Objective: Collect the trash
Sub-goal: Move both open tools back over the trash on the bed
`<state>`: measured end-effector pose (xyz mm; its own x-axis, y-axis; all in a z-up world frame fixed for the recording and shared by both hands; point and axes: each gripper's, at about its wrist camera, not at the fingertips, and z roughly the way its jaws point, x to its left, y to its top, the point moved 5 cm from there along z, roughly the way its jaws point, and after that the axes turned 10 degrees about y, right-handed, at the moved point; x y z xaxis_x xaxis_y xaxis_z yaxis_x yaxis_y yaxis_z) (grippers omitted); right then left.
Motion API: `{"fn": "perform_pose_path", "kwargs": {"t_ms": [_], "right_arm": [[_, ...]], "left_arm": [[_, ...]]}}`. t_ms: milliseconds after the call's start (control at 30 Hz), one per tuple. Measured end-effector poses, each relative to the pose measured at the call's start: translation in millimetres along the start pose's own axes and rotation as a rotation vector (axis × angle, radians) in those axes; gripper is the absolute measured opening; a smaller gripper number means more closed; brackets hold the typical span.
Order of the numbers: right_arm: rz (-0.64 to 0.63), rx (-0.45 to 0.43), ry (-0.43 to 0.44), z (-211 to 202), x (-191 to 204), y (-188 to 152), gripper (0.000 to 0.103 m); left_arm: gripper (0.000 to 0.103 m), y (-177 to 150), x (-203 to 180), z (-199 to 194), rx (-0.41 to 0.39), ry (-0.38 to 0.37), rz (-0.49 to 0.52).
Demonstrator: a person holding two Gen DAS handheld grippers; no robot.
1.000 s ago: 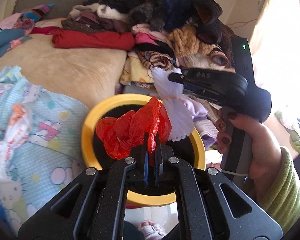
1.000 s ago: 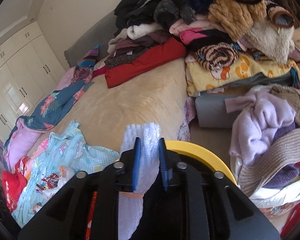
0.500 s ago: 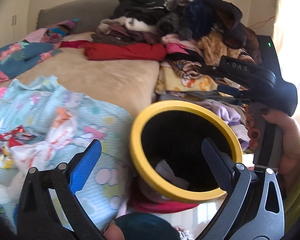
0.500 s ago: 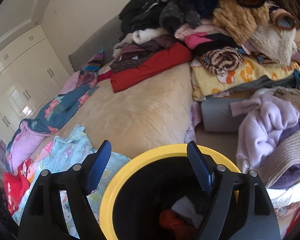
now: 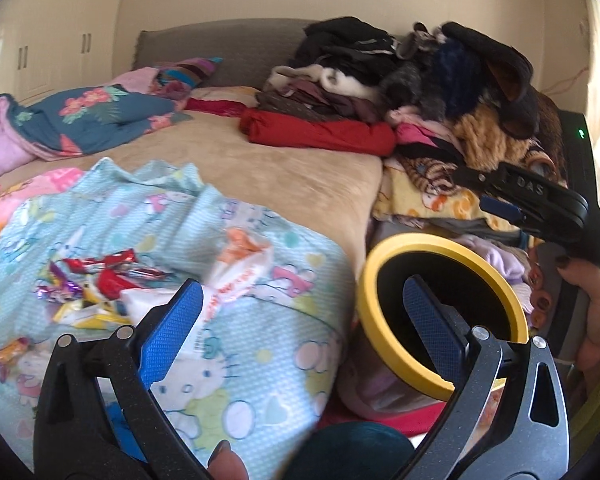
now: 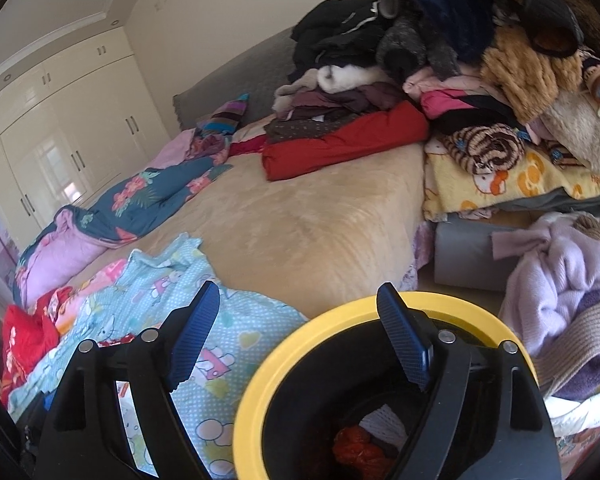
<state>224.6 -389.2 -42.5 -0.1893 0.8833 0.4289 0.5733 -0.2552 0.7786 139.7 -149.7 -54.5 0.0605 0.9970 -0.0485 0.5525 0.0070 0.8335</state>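
Left gripper (image 5: 302,308) jaws spread wide, nothing between them; blue pads clear of everything. It has just been opening. It hangs over the near edge of the bed, one finger over the light-blue cartoon-print blanket (image 5: 236,344), the other in front of the yellow-rimmed black round trash bin (image 5: 384,364).

Right gripper (image 6: 300,320) jaws also wide apart and empty; they opened within the last second. Its right finger sits over the bin mouth (image 6: 252,400), its left finger over the blue blanket. In the left wrist view the right gripper (image 5: 512,200) shows from the side above and beyond the bin, held by a hand (image 5: 592,312) with dark nail polish and a green sleeve.

Inside the bin: crumpled red plastic bag (image 6: 356,452) at the bottom, with white mesh foam wrap (image 6: 384,420) just beside it, touching. The bin stands on the floor just beside the bed edge.

Trash left on the bed: a cluster of shiny red, purple and yellow candy wrappers (image 5: 96,280) on the blue blanket, left of the left gripper; a white plastic bag with orange print (image 5: 240,268) just beside them, near the left finger's tip. One more small orange wrapper (image 5: 14,350) lies apart nearer the edge.

Beige plush bedspread (image 6: 300,220) beyond, a pile of folded clothes (image 6: 420,80) at the far right, grey headboard (image 5: 220,48), white wardrobe (image 6: 60,128) on the left.
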Motion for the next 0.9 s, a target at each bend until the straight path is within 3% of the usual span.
{"fn": "perform_pose_path", "kwargs": {"t_ms": [467, 900], "right_arm": [[-0.128, 0.020, 0.072, 23, 63, -17, 0.083], [-0.228, 0.104, 0.151, 51, 128, -52, 0.086]], "left_arm": [[0.092, 9, 60, -11, -0.051, 0.085, -0.113], [0.092, 9, 114, -16, -0.073, 0.146, -0.188]]}}
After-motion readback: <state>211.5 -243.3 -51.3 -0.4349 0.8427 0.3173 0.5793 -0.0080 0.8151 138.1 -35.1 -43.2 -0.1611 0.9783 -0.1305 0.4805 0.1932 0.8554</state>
